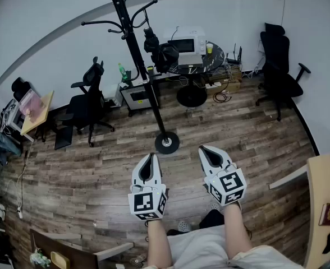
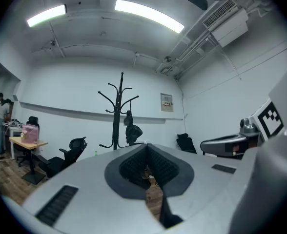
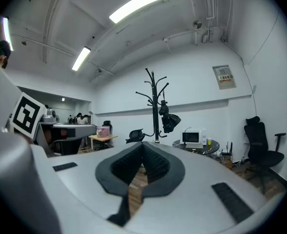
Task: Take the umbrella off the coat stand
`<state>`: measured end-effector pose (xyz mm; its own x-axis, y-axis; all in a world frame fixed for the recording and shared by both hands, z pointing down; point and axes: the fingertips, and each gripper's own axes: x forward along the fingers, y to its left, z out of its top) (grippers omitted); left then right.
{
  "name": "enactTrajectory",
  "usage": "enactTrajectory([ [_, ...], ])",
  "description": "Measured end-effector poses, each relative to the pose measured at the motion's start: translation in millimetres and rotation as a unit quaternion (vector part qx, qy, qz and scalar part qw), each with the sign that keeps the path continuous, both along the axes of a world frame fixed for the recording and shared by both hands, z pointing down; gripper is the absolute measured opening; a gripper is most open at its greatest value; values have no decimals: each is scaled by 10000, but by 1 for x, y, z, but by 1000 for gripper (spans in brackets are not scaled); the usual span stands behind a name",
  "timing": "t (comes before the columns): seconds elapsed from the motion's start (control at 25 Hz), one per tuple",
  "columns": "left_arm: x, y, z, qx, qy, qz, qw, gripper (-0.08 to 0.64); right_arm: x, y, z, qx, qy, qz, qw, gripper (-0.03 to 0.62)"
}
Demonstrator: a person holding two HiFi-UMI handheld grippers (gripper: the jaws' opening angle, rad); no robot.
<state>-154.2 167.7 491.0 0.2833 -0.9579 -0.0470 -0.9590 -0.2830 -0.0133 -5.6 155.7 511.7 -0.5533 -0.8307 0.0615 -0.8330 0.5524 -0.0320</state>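
Observation:
A black coat stand (image 1: 132,49) rises from a round base (image 1: 166,143) on the wooden floor ahead of me. A folded black umbrella (image 1: 160,52) hangs from one of its right-hand hooks. Both grippers are held level, side by side, short of the base and well away from the umbrella. My left gripper (image 1: 151,156) is shut with nothing between its jaws, and so is my right gripper (image 1: 205,149). In the left gripper view the stand (image 2: 117,116) and umbrella (image 2: 132,130) stand far beyond the closed tips (image 2: 146,147). The right gripper view shows the umbrella (image 3: 169,120) above its shut tips (image 3: 142,146).
Behind the stand is a round dark table (image 1: 215,59) bearing a microwave (image 1: 186,41). A black office chair (image 1: 88,102) stands at the left, another (image 1: 278,72) at the right wall. A low cabinet (image 1: 136,97) sits by the pole. A wooden table edge (image 1: 325,206) is at my right.

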Motion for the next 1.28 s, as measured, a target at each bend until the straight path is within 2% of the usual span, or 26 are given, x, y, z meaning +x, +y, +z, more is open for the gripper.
enactTrajectory([
  [0.24, 10, 3, 3, 11, -170, 198, 9997, 23, 2, 1, 3, -17, 129, 58, 9999, 2],
  [0.4, 8, 2, 10, -41, -96, 146, 9998, 23, 10, -1, 1, 64, 196, 228, 9995, -6],
  [0.48, 10, 1, 13, -70, -89, 110, 9999, 23, 20, -3, -6, 230, 111, 359, 9990, -6],
  [0.64, 17, -7, 14, -213, -127, 188, 9995, 25, 29, -6, -19, 264, -358, 75, 9990, 6],
  [0.72, 21, -12, 8, -224, -162, 192, 9994, 26, 32, -10, -20, 213, -327, -6, 9992, 8],
  [0.76, 22, -15, 3, -192, -165, 177, 9995, 28, 31, -13, -20, 180, -234, -117, 9995, 25],
  [0.8, 24, -19, -3, -150, -162, 160, 9996, 34, 29, -15, -20, 147, -133, -269, 9994, 98],
  [0.84, 25, -22, -9, -112, -160, 144, 9997, 57, 27, -18, -20, 128, -52, -404, 9991, 137],
  [0.88, 26, -25, -14, -78, -156, 129, 9998, 118, 26, -21, -22, 125, -18, -482, 9988, 137],
  [0.92, 28, -27, -19, -32, -141, 119, 9998, 144, 28, -23, -23, 126, -40, -516, 9986, 137],
  [1.08, 43, -31, -37, 219, -137, 130, 9996, 147, 47, -36, -25, 66, -370, -521, 9979, 169],
  [1.28, 57, -43, -42, 314, -153, 82, 9994, 147, 67, -53, -10, -89, -256, -510, 9983, 173],
])
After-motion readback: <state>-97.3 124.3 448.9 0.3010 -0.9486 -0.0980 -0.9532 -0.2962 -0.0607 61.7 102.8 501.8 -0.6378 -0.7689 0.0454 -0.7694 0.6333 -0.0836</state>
